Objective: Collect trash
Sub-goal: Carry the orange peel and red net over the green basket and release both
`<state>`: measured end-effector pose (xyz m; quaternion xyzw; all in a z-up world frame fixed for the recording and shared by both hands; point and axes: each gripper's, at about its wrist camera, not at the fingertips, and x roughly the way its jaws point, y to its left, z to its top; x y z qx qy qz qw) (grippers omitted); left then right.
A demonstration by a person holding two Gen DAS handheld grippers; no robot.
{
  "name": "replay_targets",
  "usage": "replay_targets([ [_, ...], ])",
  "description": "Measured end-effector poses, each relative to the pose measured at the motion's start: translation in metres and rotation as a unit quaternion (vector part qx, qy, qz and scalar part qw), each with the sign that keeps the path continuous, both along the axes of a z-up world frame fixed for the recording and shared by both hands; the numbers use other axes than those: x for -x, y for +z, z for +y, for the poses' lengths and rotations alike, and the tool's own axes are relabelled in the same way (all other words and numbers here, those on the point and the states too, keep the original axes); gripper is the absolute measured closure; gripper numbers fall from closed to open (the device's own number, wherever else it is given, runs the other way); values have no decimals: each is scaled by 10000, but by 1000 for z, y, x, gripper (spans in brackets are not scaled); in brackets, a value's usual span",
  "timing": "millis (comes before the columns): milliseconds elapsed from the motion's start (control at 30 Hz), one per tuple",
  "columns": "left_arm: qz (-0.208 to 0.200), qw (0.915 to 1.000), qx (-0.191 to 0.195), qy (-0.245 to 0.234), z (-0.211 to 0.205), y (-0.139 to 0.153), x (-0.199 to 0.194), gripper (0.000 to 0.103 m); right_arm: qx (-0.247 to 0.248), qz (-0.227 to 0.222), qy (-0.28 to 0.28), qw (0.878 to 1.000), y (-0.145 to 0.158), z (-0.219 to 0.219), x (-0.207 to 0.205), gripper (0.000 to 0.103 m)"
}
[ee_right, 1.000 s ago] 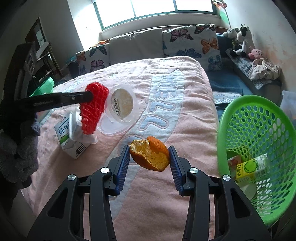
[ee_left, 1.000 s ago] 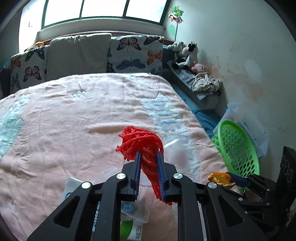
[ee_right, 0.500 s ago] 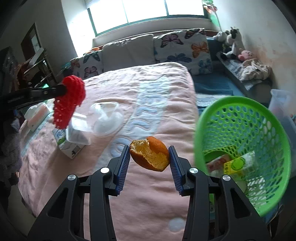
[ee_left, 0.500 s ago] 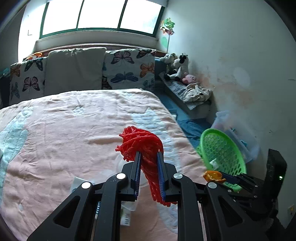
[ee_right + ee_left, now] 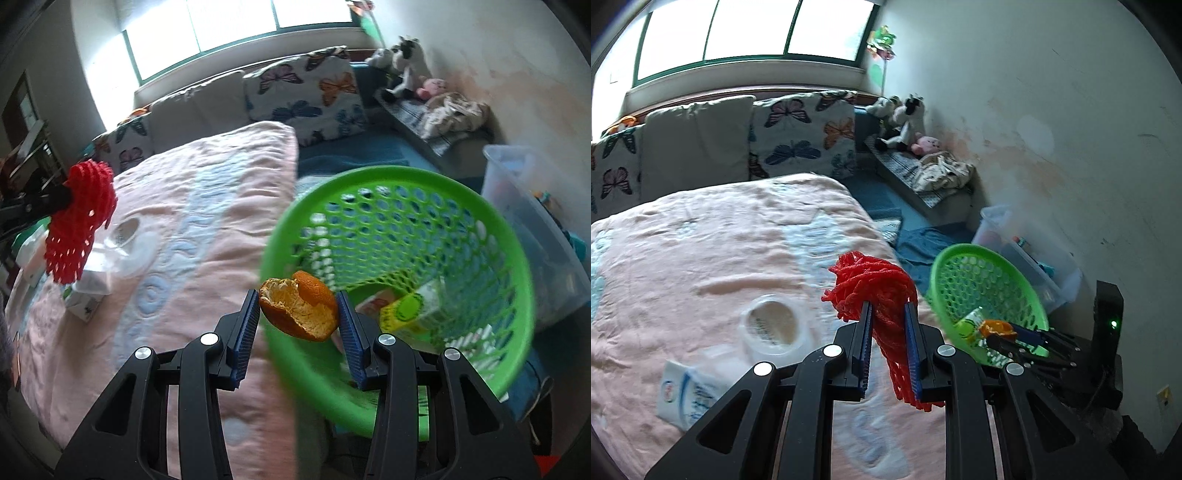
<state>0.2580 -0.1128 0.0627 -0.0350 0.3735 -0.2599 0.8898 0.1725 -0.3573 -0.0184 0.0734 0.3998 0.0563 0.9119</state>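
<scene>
Glossy plastic basket (image 5: 399, 184); matt, quilted cloth blanket (image 5: 713, 258).

Bed (image 5: 701, 240) occupies the left of both views, with cushions (image 5: 698, 136) along its far end under the window (image 5: 750, 29). Basket (image 5: 402, 184) stands beside the bed's right edge, cartons (image 5: 410, 314) inside it. Bin (image 5: 517, 192) sits right of the basket, by the wall. Shelf (image 5: 916, 177) with soft toys (image 5: 905, 122) lies behind the basket. On the bed: a cup (image 5: 772, 325), with a carton (image 5: 683, 395) just in front of it.
</scene>
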Motion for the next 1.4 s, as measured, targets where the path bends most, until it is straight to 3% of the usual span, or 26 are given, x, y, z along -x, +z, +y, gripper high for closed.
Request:
replay_targets([
  [200, 73, 9996, -24, -284, -38, -4, -2, 86, -10, 91, -272, 9996, -7, -27, 3, 58],
  [633, 161, 9967, -160, -775, -106, -13, -3, 86, -54, -47, -569, 9984, -3, -59, 24, 35],
  [967, 326, 9947, -204, -949, -137, -30, -5, 86, 129, -186, -675, 9975, -1, -67, 45, 21],
  [1100, 363, 9941, -215, -996, -143, -36, -5, 85, 204, -324, -754, 9964, 1, -71, 53, 10],
  [1233, 408, 9937, -219, -1025, -147, -40, -5, 82, 274, -511, -881, 9944, 6, -72, 62, 5],
  [1400, 418, 9936, -194, -1032, -148, -43, -4, 65, 268, -619, -1042, 9923, 9, -77, 66, 4],
])
